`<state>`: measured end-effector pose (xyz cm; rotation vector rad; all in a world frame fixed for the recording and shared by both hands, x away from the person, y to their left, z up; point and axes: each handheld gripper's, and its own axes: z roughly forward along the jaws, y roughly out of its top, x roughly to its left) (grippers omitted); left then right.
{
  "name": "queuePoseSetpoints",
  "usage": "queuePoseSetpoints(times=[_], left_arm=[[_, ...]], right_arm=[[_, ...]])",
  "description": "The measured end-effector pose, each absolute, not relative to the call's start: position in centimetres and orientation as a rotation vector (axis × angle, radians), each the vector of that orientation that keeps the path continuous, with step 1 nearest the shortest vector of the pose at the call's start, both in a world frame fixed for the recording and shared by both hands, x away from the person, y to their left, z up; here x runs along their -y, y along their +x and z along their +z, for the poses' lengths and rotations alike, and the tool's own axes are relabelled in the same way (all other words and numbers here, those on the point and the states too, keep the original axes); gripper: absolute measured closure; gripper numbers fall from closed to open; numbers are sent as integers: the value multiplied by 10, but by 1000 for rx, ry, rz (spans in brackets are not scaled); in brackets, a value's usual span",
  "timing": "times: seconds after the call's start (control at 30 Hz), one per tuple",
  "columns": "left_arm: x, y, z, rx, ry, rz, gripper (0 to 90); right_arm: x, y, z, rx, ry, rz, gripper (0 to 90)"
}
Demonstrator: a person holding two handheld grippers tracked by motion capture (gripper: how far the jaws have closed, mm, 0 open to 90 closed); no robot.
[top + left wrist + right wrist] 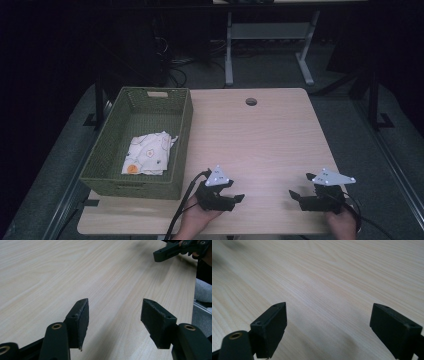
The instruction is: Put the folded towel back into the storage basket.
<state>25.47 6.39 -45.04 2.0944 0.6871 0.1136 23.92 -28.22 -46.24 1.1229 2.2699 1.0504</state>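
Left gripper (235, 199) wide open, right gripper (296, 196) wide open

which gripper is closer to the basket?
The left gripper. It sits just off the green basket's near right corner, while the right gripper is over by the table's right edge. Both are open and empty.

Right gripper (328, 322): two black jaws rise from the bottom corners of the frame, set wide apart, nothing between them.
Left jaw: brass rivet at lower left.
Table (332, 277): pale wood, grain running diagonally across the frame.
Shadow: soft dark blur at upper left; fainter patch between the jaws.
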Motion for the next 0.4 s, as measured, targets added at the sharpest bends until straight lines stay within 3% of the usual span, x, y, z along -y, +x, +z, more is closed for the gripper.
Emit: queuePoseSetpoints(times=[0.4], left_arm=[[-62, 257, -452, -694, 2092, 119, 371]], right_arm=[[281, 240, -462, -2283, 1097, 1049, 137]])
